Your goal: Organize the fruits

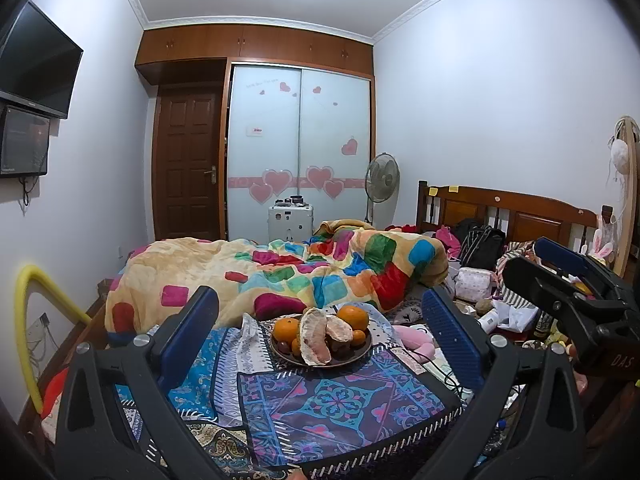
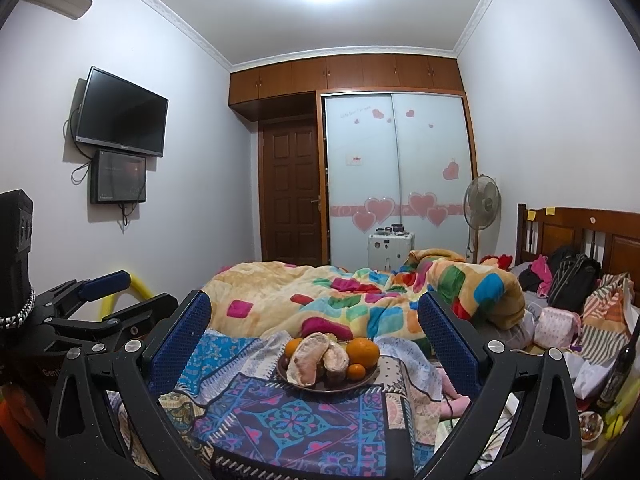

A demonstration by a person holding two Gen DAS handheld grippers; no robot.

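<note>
Both jaws gape empty, left gripper [image 1: 320, 320] and right gripper [image 2: 314, 330] short of the fruit plate [image 1: 362, 350].

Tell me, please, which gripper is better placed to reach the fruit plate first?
Neither clearly: the plate sits centred between both open grippers, left and right, at similar range. Perhaps left for the near orange.

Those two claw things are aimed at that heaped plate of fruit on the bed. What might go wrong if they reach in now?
1. The fruit is heaped: peeled pomelo pieces lean against an orange, so pulling one may send others rolling off the plate.
2. The plate sits on patterned cloth over soft bedding; a push could tip it.
3. Both the left gripper and right gripper are open and close together, so they could bump.
</note>
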